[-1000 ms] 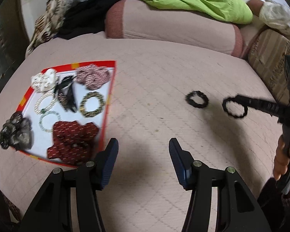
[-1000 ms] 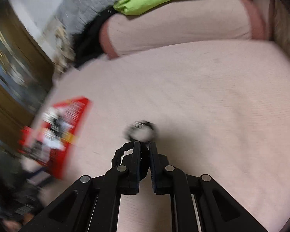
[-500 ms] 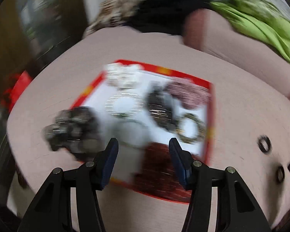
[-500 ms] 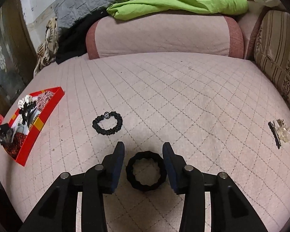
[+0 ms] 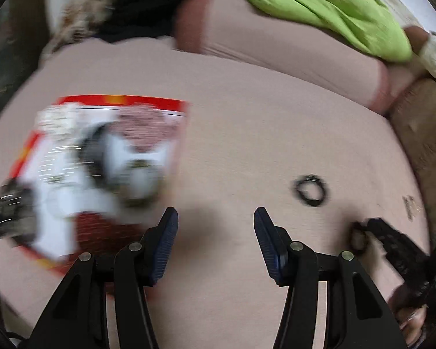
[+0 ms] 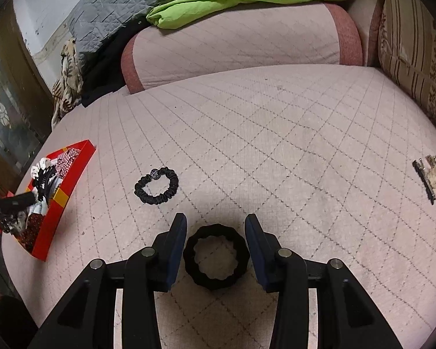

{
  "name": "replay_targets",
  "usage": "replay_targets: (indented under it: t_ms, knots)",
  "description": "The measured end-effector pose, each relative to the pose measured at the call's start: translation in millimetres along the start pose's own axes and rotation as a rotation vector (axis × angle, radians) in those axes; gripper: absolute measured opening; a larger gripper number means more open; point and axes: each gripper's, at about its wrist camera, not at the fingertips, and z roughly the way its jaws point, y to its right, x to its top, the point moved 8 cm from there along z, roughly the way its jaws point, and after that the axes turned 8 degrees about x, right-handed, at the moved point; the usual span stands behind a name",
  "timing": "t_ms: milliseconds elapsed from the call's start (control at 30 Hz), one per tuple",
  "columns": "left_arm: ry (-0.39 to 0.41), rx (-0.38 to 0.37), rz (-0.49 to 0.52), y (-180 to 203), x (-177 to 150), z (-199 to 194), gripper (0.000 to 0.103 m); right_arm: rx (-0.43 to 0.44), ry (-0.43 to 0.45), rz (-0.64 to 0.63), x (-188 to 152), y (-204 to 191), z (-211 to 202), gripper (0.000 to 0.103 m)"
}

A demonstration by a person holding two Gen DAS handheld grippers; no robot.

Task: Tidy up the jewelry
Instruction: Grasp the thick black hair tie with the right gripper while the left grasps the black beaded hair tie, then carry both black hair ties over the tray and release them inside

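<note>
Between the parted fingers of the right gripper (image 6: 215, 242) a thick black hair tie (image 6: 216, 256) was seen lying flat on the quilted bed cover (image 6: 290, 145), touched by neither pad; a second earlier those jaws had been nearly shut on it, so it was judged to have just been set down. Just ahead and to the left a thinner black scrunchie (image 6: 156, 185) was laid. Farther left the red tray (image 6: 48, 226) of sorted pieces was found. The left gripper (image 5: 215, 238) was held about half open and empty, swung back from the tray. Both ties were judged still unsorted.
</note>
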Motion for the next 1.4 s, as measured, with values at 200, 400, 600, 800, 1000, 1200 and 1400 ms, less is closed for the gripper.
replay_targets:
  t_ms: [200,400,600,800,1000,1200,1400]
  knots:
    - [-0.064,-0.071,0.046,60.7,17.7,54.6,0.053,0.070,-0.007,0.040,8.3,1.4,14.7,0.045]
    - [-0.112,-0.115,0.092,96.4,23.8,92.5,0.053,-0.063,-0.048,0.069,-4.6,29.5,0.2,0.045]
    - [-0.076,-0.091,0.174,121.6,24.1,104.7,0.053,-0.036,-0.122,0.087,-23.9,23.2,8.7,0.046]
    - [-0.025,-0.029,0.235,128.1,18.5,107.2,0.045,-0.155,-0.131,-0.084,-30.1,3.0,18.5,0.045]
    - [-0.057,-0.052,0.229,126.0,13.7,96.9,0.013,-0.173,-0.112,-0.132,-27.5,-2.4,21.3,0.019]
    - [-0.015,-0.086,0.149,98.9,13.0,49.3,0.013,-0.154,-0.091,-0.121,-24.2,-2.5,21.2,0.012]
    - [0.056,-0.100,0.052,46.5,9.0,-11.9,0.013,-0.089,-0.036,-0.119,-22.5,-18.0,12.6,0.011]
